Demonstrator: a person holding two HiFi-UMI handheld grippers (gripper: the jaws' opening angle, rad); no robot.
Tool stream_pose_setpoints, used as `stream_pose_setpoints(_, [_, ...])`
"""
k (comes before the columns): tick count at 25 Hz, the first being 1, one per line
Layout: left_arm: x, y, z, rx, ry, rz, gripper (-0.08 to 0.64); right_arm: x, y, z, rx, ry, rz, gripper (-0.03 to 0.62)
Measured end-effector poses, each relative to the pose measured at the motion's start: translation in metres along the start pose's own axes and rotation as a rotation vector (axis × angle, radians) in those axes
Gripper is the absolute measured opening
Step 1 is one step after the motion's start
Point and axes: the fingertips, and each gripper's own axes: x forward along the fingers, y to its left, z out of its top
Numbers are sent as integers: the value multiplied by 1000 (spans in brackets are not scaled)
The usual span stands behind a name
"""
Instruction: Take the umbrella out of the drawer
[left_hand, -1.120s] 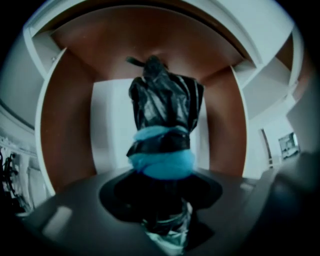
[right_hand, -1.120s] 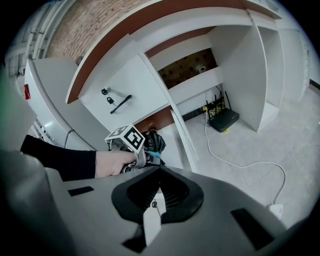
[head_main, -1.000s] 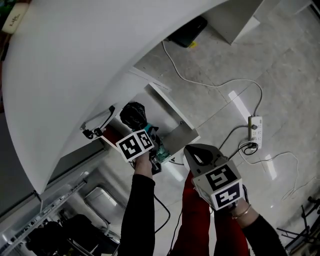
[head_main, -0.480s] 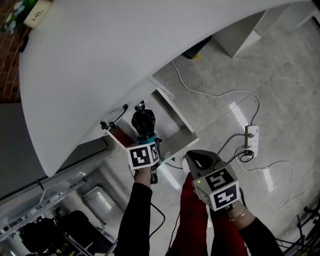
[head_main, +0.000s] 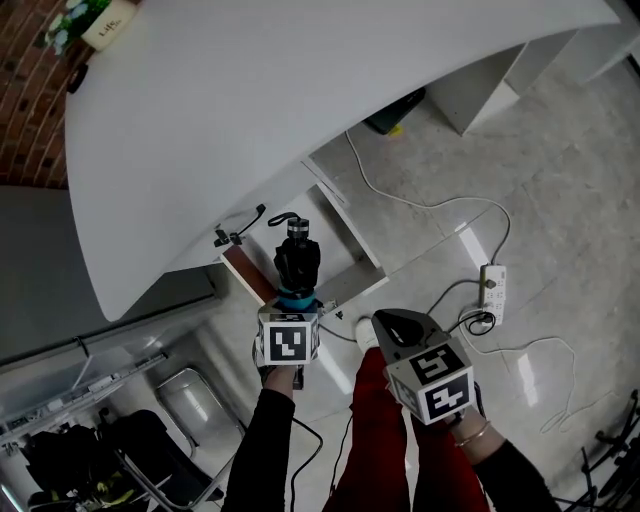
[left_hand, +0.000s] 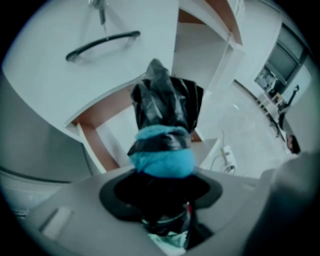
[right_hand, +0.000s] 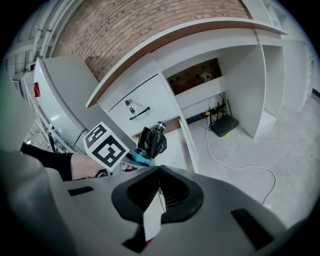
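Left gripper (head_main: 295, 298): clamped on the near end of the umbrella (head_main: 297, 262).
Umbrella axis: straight out from the jaws, capped tip farthest, over the open drawer (head_main: 248, 274), seemingly clear of it.
Right gripper (head_main: 398, 325): jaws together, empty, beside and farther off.
Since a second ago: umbrella lifted from the drawer mouth, rolled about its axis.

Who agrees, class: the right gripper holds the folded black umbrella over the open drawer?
Not right. The left gripper holds the folded black umbrella over the open drawer, as the left gripper view shows; the right gripper holds nothing.
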Motion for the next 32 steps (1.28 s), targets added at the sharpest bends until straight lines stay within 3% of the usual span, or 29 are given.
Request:
stream_pose_setpoints(3, [-21, -15, -4, 30, -30, -15, 224, -13, 3, -2, -10, 0, 4, -3])
stream_pose_setpoints(11, [-79, -43, -22, 12, -85, -8, 224, -50, 3, -2, -49, 2, 16, -2])
stream_pose_setpoints(16, [-119, -58, -36, -63, -140, -3, 224, -74, 14, 1, -79, -2, 32, -3])
stream_pose_setpoints(32, [-270, -105, -43, -177, -321, 56, 224, -161, 62, 37, -226, -33, 130, -2])
